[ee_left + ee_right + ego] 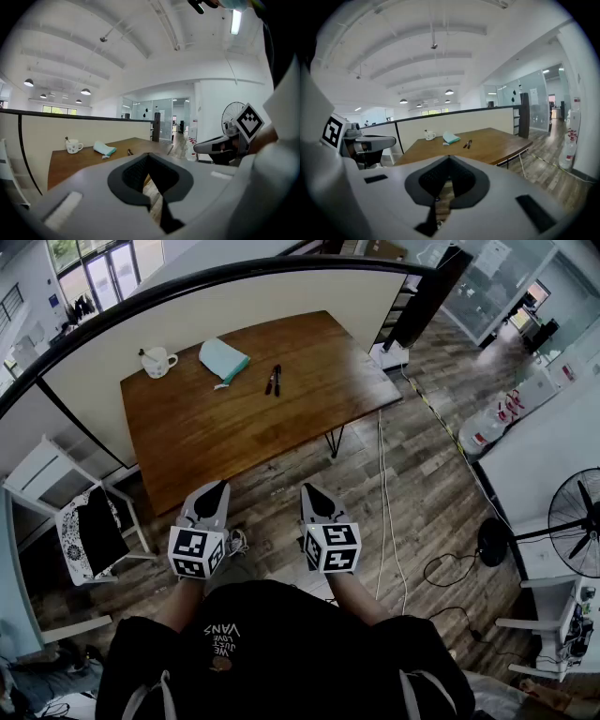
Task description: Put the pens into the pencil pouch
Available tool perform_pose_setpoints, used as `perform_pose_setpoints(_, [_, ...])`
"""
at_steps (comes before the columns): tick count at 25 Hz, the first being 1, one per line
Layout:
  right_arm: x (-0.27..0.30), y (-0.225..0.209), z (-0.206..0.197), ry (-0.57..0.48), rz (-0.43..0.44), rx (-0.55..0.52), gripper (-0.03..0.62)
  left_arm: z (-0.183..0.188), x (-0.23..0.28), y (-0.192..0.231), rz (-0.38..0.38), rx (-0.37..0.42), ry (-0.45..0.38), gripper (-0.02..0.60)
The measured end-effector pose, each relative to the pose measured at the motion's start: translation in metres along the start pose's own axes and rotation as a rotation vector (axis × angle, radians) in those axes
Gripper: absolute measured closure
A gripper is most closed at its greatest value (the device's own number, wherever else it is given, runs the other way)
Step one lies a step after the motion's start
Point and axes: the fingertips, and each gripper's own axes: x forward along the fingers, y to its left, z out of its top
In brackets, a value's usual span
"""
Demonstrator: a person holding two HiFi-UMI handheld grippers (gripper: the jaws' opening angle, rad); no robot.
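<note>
Head view: we look from head height, forward and steeply down; left gripper [217, 486] and right gripper [309, 488] close below lens, table [234, 418] well ahead across floor [412, 493].
Left gripper view: we ride left gripper, facing forward along its jaws toward table; right gripper at picture's right edge.
Right gripper view: we ride right gripper likewise; left gripper at picture's left.
Shared by all three: table top with mug [157, 361], pouch [223, 359], pens [273, 380], all far off.

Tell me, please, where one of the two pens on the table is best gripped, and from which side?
Probably mid-barrel, from above: the pens lie flat, side by side, so take the one farther from the pouch first.
</note>
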Motion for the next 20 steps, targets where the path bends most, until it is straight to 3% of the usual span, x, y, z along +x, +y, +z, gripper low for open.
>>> perform_pose_setpoints(8, [0.035, -0.003, 0.01, -0.013, 0.022, 0.036, 0.582, -0.005, 0.031, 0.024, -0.046, -0.028, 0.007, 0.571])
perform_pose_setpoints(16, [0.091, -0.013, 0.018, 0.014, -0.016, 0.09, 0.58, -0.006, 0.07, 0.063, -0.101, -0.02, 0.03, 0.557])
perform_pose_setpoints(18, [0.107, -0.016, 0.025, 0.007, -0.036, 0.103, 0.58, -0.005, 0.081, 0.078, -0.113, -0.036, 0.04, 0.467])
perform_pose_setpoints(20, [0.121, -0.018, 0.032, -0.005, -0.056, 0.12, 0.579, -0.002, 0.09, 0.093, -0.124, -0.04, 0.046, 0.44])
